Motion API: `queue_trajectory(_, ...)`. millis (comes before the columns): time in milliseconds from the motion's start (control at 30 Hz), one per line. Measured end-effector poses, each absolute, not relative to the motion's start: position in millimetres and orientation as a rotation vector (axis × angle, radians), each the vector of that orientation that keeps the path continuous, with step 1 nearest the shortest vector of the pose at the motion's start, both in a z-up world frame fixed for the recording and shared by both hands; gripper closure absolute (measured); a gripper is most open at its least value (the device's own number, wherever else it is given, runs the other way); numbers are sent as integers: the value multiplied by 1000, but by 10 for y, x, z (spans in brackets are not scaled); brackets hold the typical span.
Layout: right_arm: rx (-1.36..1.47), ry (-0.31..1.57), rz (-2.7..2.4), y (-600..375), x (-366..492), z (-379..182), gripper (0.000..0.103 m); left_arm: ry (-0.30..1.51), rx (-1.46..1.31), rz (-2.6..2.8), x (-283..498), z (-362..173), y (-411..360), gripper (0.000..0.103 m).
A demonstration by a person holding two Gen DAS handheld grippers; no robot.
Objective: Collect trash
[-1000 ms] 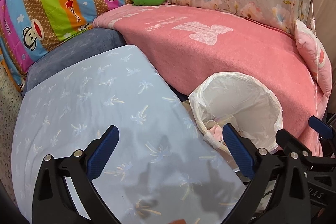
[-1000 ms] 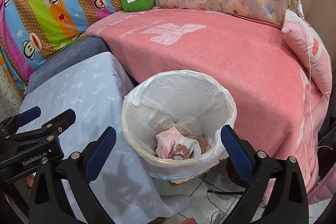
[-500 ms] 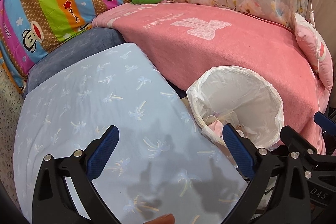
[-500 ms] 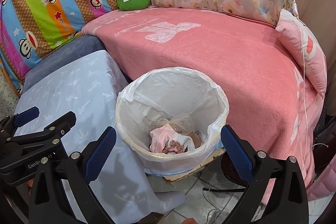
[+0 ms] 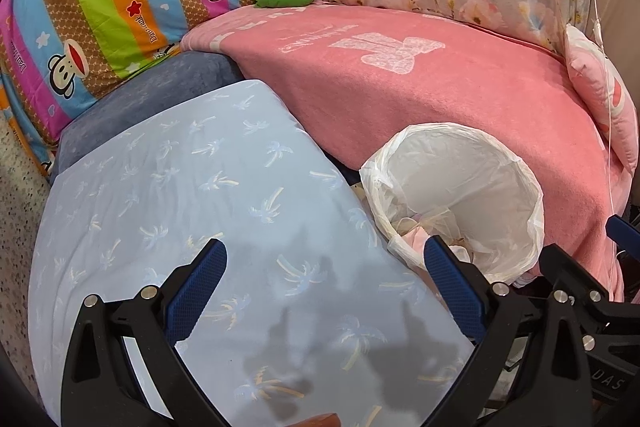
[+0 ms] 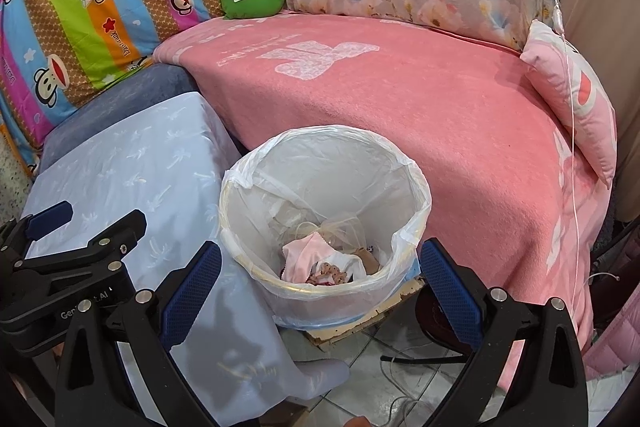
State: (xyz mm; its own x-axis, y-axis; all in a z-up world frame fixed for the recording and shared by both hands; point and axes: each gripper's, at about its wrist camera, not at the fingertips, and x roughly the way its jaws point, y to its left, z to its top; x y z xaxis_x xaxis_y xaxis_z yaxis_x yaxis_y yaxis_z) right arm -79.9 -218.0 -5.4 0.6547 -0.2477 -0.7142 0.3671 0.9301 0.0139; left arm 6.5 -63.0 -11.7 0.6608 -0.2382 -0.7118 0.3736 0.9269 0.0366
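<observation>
Bedroom corner, with a pink blanket [image 6: 420,115] spread over the bed and a pale blue palm-print cloth [image 5: 180,207] draped over a low tabletop beside it. Both tools hang released, jaws spread wide and holding nothing.

Ahead of the right tool [image 6: 320,287] and between its blue pads stands the trash bin [image 6: 324,227], lined with a thin white bag whose edge is folded over the rim. At the bottom lies the collected trash [image 6: 320,263]: crumpled pink and white wrappers or tissue, a scrap of clear film, something small and brown; the exact items cannot be made out.

From the left tool [image 5: 324,283] the same bin [image 5: 460,195] sits ahead and to the right, its near rim touching the edge of the blue cloth and partly hidden by the right-hand pad. No loose litter shows on the cloth or the blanket. An orange sliver at the bottom edge of the left view cannot be identified.

By the look of it, the trash is light, soft and crushable, easy to pinch anywhere along a fold but apt to slip if only film is caught. The liner appears flimsy and slippery, likely to tear under a hard tug; its bunched rim, nearest the right tool, seems the soundest place to take hold.
</observation>
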Motion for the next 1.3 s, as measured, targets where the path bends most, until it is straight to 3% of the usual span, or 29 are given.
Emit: queue_trajectory(1300, 164, 789, -362, -2201, -898, -58, 6, 788, 186, -336, -13, -137, -645, 8)
